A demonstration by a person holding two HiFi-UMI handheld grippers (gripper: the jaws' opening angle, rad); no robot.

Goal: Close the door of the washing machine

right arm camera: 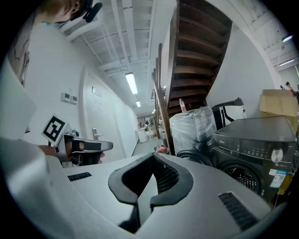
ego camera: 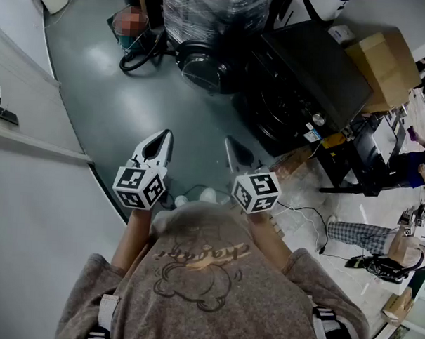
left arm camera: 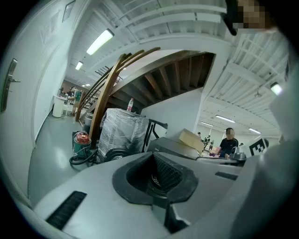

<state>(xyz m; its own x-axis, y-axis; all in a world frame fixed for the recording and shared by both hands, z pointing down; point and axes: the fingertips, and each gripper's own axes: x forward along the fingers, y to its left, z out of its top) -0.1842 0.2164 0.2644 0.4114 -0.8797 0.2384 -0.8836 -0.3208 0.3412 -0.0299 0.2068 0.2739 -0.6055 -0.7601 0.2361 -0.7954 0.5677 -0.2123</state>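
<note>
Both forearms are stretched out in front of the person's waist, side by side, elbows tucked in. The left gripper (ego camera: 166,135) and the right gripper (ego camera: 230,141) point forward with a slight downward tilt over the grey floor (ego camera: 110,90). The left gripper's own view shows its jaws pressed together with nothing between them. It's the same on the right: jaws closed tight, empty. That makes two grippers, each with one marker cube sitting just ahead of the hand.

The washing machine (ego camera: 308,78) is there, one dark unit up ahead and to the right, well apart from both grippers. The right gripper view catches its front panel (right arm camera: 257,144) with the drum opening below. Just left of that front stands one dark round ring (ego camera: 203,66), which looks like the door swung out, though I can't confirm the hinge from here.

Now the count around it: one cardboard box (ego camera: 386,64) rests at the machine's far side. One plastic-wrapped bundle (ego camera: 219,11) stands behind the ring. One green canister with a red lid (left arm camera: 81,140) sits on the floor to the left of the bundle. In the background of the left gripper view there's one other person (left arm camera: 229,142) standing.
</note>
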